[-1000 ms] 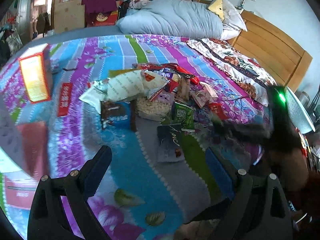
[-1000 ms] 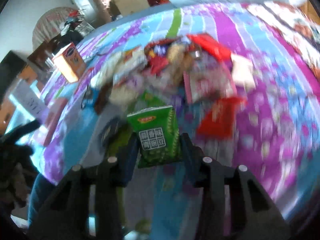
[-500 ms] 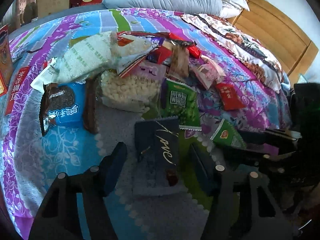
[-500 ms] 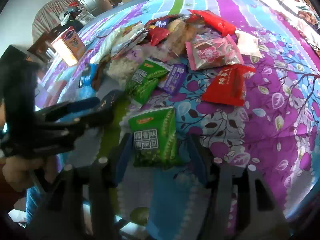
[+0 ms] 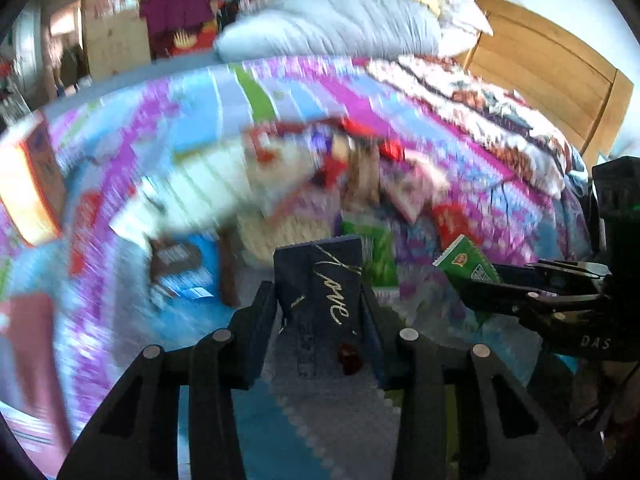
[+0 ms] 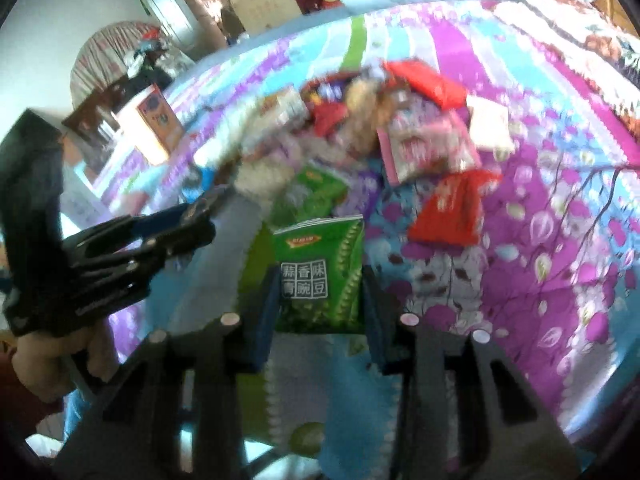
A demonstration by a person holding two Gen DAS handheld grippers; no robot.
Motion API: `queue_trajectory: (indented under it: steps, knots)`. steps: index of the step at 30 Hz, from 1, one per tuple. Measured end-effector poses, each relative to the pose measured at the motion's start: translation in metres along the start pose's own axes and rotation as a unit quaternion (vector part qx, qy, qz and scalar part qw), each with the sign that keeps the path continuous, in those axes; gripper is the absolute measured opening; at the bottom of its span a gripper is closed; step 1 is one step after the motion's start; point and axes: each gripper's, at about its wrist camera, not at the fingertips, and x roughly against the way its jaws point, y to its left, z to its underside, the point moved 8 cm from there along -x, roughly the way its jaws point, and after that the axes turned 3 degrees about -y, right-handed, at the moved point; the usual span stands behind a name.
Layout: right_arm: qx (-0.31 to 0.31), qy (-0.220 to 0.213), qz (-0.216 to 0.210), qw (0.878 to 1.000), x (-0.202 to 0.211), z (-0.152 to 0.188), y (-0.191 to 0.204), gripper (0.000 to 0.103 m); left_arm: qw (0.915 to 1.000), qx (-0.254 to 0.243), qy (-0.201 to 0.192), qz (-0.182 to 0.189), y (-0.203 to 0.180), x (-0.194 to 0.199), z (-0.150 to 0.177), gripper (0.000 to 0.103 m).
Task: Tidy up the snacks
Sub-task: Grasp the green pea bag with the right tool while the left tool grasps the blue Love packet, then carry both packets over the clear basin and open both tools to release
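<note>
A: What is seen between the left gripper (image 5: 320, 316) fingers?
B: A dark navy packet (image 5: 320, 288) with gold script is pinched as the jaws close.
A: And at right?
B: A green snack packet (image 5: 466, 262) is gripped by the right gripper (image 5: 476, 284).

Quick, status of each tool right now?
Left tool: closing on the dark packet between its fingers.
Right tool: closing on the green pea packet.

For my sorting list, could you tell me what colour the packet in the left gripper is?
Dark navy packet with gold script lettering, clearest in the left wrist view.
</note>
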Motion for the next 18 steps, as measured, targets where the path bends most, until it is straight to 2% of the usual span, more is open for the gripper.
queue_trajectory:
  steps: [4, 8, 13, 18]
  knots:
    - [0.011, -0.037, -0.012, 0.999, 0.026, -0.037, 0.023, 0.039, 0.9982, -0.006, -0.051, -0.031, 0.014, 0.049, -0.038, 0.042]
    - [0.033, -0.073, -0.03, 0.996, 0.046, -0.077, 0.056, 0.039, 0.9914, -0.004, -0.102, -0.081, 0.045, 0.108, -0.073, 0.042]
    - [0.072, -0.107, -0.063, 0.99, 0.061, -0.122, 0.116, 0.039, 0.9762, 0.017, -0.14, -0.165, 0.106, 0.176, -0.091, 0.042]
    - [0.113, -0.117, -0.108, 0.981, 0.06, -0.147, 0.189, 0.039, 0.957, 0.062, -0.16, -0.234, 0.176, 0.237, -0.081, 0.042]
